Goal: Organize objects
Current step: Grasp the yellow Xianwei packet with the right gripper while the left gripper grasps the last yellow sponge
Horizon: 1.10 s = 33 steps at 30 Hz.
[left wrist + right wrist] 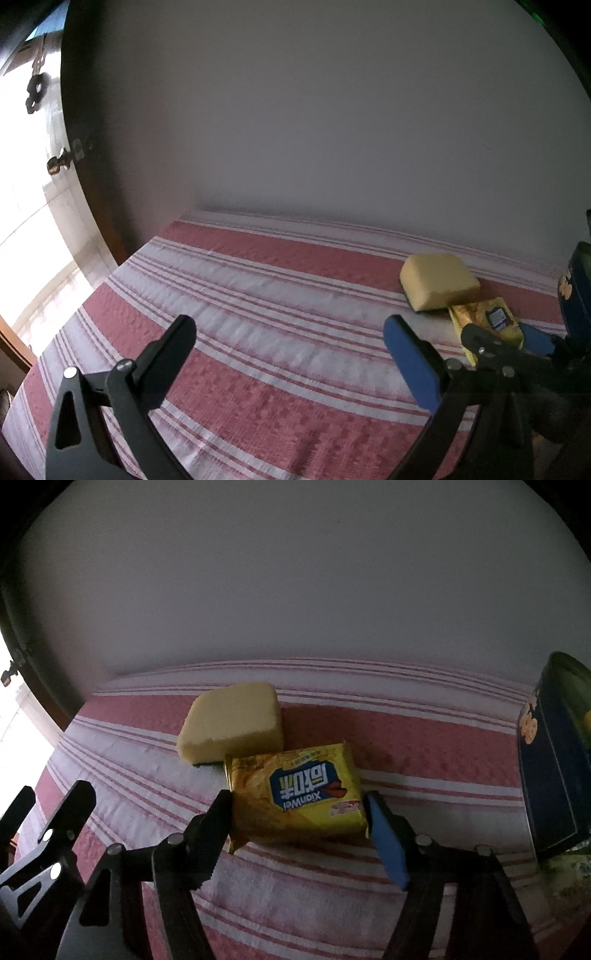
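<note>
A yellow snack packet (295, 794) lies on the red and white striped cloth (332, 893), its far corner against a yellow sponge (231, 723). My right gripper (299, 806) has its jaws on both sides of the packet's near end, touching or nearly touching it. In the left wrist view the sponge (437, 280) and the packet (484, 321) sit at the right, with the right gripper (502, 339) at the packet. My left gripper (288, 343) is open and empty above the cloth (258, 295), left of both objects.
A dark blue box with yellow cookie pictures (554, 768) stands at the right edge, also seen in the left wrist view (576, 291). A white wall rises behind the cloth. A dark wooden window frame (85, 147) and bright window lie to the left.
</note>
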Tool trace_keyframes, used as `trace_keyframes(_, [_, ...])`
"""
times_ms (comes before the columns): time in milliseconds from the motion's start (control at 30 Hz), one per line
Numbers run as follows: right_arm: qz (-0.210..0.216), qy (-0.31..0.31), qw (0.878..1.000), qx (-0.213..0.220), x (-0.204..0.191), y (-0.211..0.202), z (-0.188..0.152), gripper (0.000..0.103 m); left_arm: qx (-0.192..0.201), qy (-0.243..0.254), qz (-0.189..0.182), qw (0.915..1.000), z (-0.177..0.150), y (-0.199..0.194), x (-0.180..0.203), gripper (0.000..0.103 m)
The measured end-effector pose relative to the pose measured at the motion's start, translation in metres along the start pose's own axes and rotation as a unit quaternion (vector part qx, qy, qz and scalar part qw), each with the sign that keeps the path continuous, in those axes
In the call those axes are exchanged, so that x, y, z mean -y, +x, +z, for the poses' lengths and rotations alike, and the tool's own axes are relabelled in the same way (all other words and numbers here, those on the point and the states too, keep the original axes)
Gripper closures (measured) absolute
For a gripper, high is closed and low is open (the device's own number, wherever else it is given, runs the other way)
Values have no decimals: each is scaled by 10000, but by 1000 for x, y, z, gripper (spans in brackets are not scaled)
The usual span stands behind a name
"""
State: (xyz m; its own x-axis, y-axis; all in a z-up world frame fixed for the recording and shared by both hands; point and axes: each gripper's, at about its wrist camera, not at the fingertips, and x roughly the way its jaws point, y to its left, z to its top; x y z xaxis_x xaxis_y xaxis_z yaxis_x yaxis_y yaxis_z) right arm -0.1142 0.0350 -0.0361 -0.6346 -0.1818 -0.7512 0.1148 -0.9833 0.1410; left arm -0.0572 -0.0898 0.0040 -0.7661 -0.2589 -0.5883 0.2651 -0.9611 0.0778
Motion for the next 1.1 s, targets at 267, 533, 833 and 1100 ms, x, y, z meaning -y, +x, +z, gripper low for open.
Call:
trace_keyframes(267, [-27,201,9990,408,28,-26,-2,31,3,77,-5,10000,0,-2,5,0])
trace_keyframes(533, [-814,170,9833,1620,44,-61,5,31,-19,193,-460,9988,5,-2,39,1])
trace_keyframes(833, [-906,237,9787,1827,56,-53,17,31,-84,136,-582,9982,20,17,78,1])
trace_keyframes(1100, [-1034,503,9685,2208,68,-67,18,31,-147,277,-694,9971,40,42,123,1])
